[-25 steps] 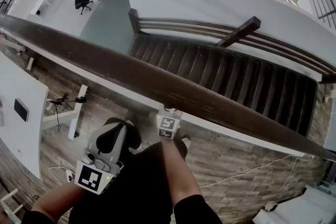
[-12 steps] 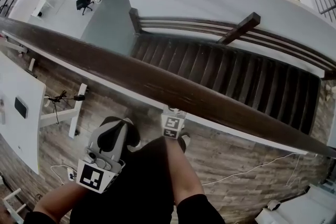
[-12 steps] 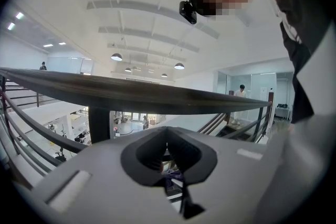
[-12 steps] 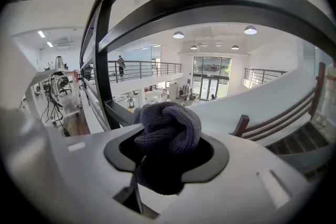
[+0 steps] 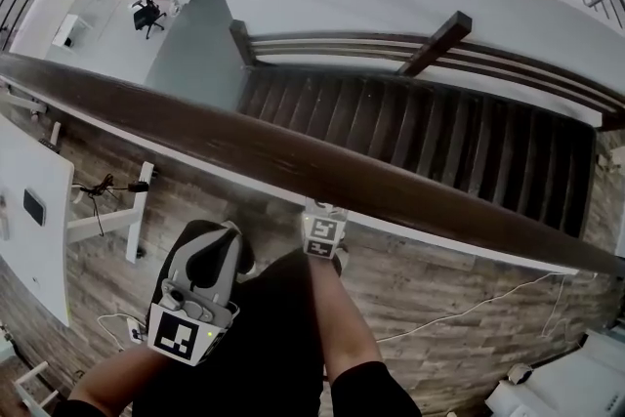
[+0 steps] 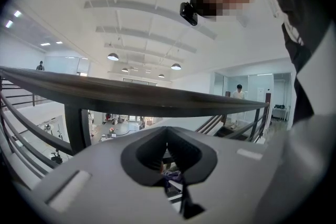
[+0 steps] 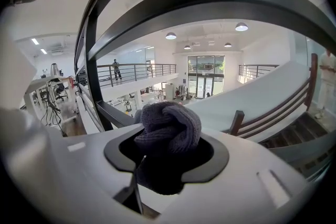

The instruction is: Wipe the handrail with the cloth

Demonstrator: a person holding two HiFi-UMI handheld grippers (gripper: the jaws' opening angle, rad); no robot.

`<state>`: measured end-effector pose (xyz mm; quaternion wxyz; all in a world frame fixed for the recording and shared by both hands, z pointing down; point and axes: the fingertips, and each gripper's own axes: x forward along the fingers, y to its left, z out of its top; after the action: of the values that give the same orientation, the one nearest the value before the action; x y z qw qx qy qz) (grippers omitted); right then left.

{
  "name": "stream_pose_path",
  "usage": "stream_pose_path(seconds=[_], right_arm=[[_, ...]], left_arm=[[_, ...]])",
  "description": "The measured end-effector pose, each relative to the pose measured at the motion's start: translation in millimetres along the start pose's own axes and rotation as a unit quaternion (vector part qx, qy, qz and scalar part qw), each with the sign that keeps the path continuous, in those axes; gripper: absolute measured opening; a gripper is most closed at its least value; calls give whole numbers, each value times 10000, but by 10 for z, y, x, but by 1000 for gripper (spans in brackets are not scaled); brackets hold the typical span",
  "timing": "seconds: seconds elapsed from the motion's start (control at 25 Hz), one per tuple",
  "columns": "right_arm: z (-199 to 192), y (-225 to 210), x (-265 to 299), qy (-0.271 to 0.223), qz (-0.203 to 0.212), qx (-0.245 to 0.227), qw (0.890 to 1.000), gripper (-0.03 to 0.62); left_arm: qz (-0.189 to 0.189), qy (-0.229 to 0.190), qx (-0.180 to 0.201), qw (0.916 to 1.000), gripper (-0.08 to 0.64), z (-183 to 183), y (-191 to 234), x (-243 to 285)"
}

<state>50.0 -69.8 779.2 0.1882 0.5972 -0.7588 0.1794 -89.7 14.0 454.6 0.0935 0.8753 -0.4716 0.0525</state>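
A dark wooden handrail [image 5: 293, 161] crosses the head view from upper left to lower right. My right gripper [image 5: 323, 228] reaches up beneath it, so only its marker cube shows there. In the right gripper view the right gripper [image 7: 167, 157] is shut on a bunched grey-purple knitted cloth [image 7: 168, 131], and the handrail [image 7: 226, 0] arcs close overhead. My left gripper [image 5: 221, 234] hangs lower at the left, apart from the rail. In the left gripper view the left gripper [image 6: 168, 152] is shut with nothing held, and the handrail [image 6: 131, 96] runs above it.
A dark staircase [image 5: 420, 132] drops away beyond the rail. Metal balusters [image 6: 79, 126] stand under the rail. A white desk [image 5: 29, 210] is at the left, and a cable [image 5: 469, 312] lies on the wooden floor. A person [image 6: 239, 92] stands far off.
Both grippers keep almost the same places. The head view has drifted a little, so the rail and stairs sit slightly lower and further left.
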Motion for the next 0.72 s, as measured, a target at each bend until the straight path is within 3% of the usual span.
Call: stream_pose_path(seconds=[0.4, 0.72], right_arm=[[-84, -359, -169, 22, -181, -141, 9997, 192], [-163, -694, -340, 137, -230, -260, 9993, 192]], left_arm=[[-12, 119, 47, 9999, 0, -48, -264, 78], [-179, 236, -121, 9995, 0, -39, -684, 170]])
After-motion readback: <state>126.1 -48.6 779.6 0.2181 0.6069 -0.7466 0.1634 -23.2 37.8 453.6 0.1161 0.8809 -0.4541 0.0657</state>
